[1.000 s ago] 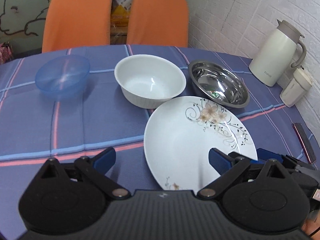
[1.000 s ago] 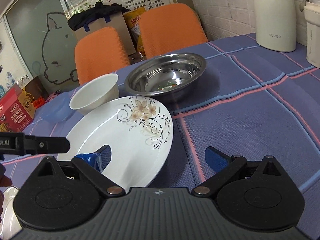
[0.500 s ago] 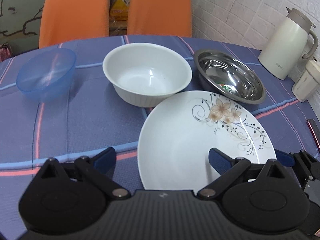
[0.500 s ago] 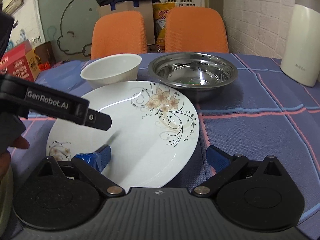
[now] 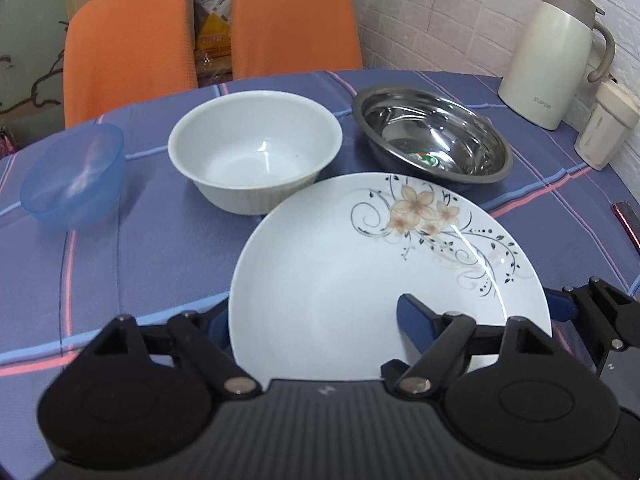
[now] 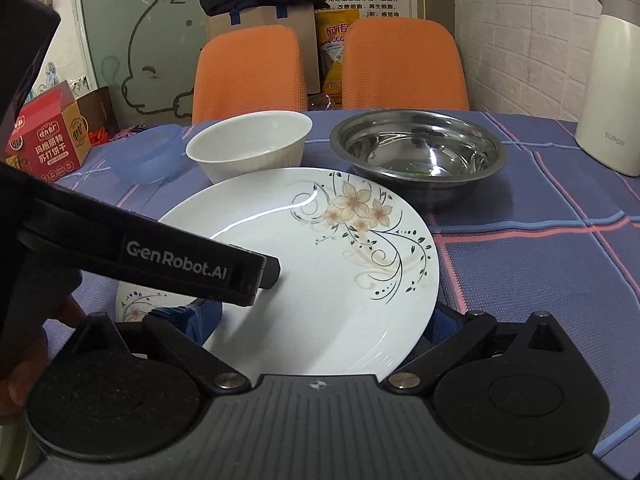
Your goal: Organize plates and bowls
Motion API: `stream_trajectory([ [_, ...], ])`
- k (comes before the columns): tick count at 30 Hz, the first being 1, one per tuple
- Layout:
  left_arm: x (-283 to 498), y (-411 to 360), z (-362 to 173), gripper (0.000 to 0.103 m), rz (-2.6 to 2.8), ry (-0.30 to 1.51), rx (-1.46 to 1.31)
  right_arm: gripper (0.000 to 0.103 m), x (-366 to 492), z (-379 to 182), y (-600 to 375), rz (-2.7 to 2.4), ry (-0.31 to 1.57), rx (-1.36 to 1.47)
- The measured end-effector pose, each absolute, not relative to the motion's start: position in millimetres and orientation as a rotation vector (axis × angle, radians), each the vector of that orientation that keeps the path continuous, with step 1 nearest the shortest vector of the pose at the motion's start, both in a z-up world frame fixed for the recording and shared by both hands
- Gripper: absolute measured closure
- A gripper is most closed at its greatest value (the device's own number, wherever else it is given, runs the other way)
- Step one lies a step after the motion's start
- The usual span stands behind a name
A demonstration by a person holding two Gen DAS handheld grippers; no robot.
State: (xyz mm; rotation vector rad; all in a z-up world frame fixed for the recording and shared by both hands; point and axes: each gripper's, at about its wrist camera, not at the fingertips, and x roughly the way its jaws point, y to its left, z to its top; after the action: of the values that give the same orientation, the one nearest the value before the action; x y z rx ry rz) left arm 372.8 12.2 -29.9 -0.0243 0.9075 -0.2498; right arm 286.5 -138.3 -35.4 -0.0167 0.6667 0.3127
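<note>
A white plate with a flower pattern [image 5: 360, 264] [image 6: 320, 240] lies nearest me on the blue checked cloth. My left gripper [image 5: 312, 312] is open at its near left rim. The right finger [image 5: 416, 316] shows over the plate, while the rim partly hides the left one. My right gripper [image 6: 320, 316] is open at the near right rim, left finger [image 6: 200, 316] over the plate and right finger mostly hidden by the edge. Behind stand a white bowl [image 5: 256, 156], a steel bowl [image 5: 432, 136] and a blue plastic bowl [image 5: 72, 176].
A cream thermos jug [image 5: 556, 56] and a small white container [image 5: 604, 128] stand at the back right by the brick wall. Two orange chairs [image 5: 296, 20] are behind the table. The left gripper's body [image 6: 180, 258] crosses the right wrist view. A red phone [image 5: 628, 224] lies at the right edge.
Both grippers have moved in on the plate from its two near sides. The plate's rim now covers one finger of each. The left gripper's body reaches further across the right wrist view.
</note>
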Motion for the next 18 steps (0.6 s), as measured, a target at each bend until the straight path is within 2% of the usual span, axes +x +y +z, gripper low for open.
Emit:
stream_trajectory([
  [18, 297.4, 19.4, 23.0, 0.023, -0.289, 0.818, -0.065, 0.013, 226.4, -0.7, -136.3, 0.274, 0.594, 0.056],
])
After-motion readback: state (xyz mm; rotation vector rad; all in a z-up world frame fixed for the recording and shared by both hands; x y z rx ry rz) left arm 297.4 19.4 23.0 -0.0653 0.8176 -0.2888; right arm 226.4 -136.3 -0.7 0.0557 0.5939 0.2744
